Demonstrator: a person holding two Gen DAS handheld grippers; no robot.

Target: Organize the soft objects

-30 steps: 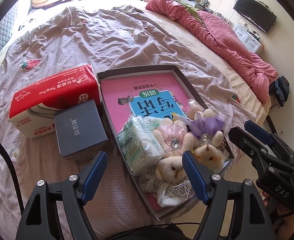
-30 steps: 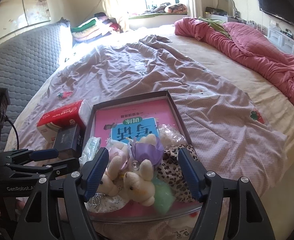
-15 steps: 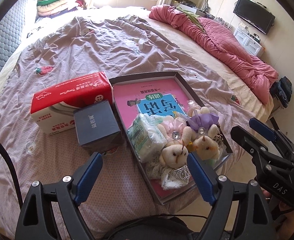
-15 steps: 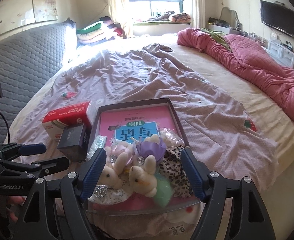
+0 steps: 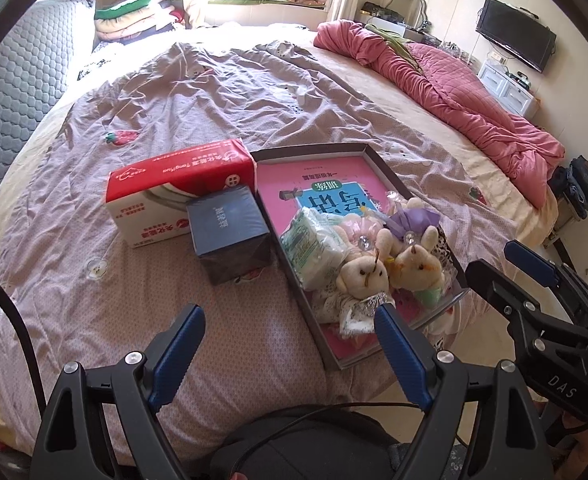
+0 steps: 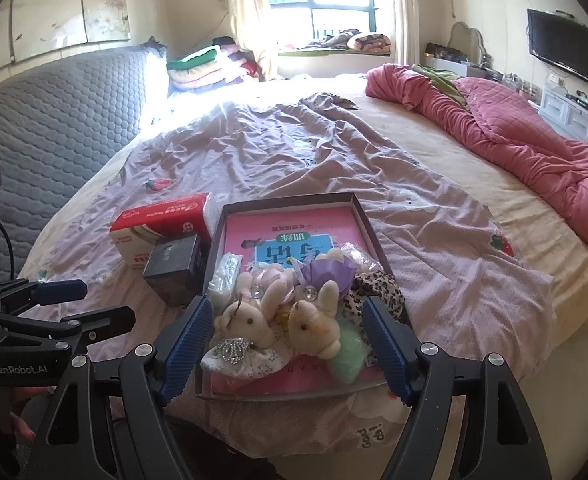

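A shallow dark box (image 5: 322, 151) (image 6: 289, 199) lies on the bed near its front edge, with a pink book (image 5: 314, 178) (image 6: 289, 224) inside. On the book's near end sit two plush bears (image 5: 364, 274) (image 6: 245, 322), a tissue pack (image 5: 314, 242) (image 6: 225, 270), a leopard-print cloth (image 6: 374, 288) and a pale green soft item (image 6: 348, 356). My left gripper (image 5: 289, 354) is open and empty, held back from the box's left near corner. My right gripper (image 6: 285, 342) is open and empty, just in front of the bears. Each gripper shows at the edge of the other's view.
A red and white tissue box (image 5: 177, 188) (image 6: 161, 220) and a dark blue box (image 5: 229, 232) (image 6: 173, 266) stand left of the dark box. A pink quilt (image 5: 454, 92) (image 6: 514, 132) lies bunched at the right. A grey padded headboard (image 6: 53, 120) is at the left; folded blankets (image 6: 201, 66) are at the far end.
Both grippers have pulled back and up from the box, so the bears and box look smaller and farther away. Both stay open and empty. The objects have not moved.
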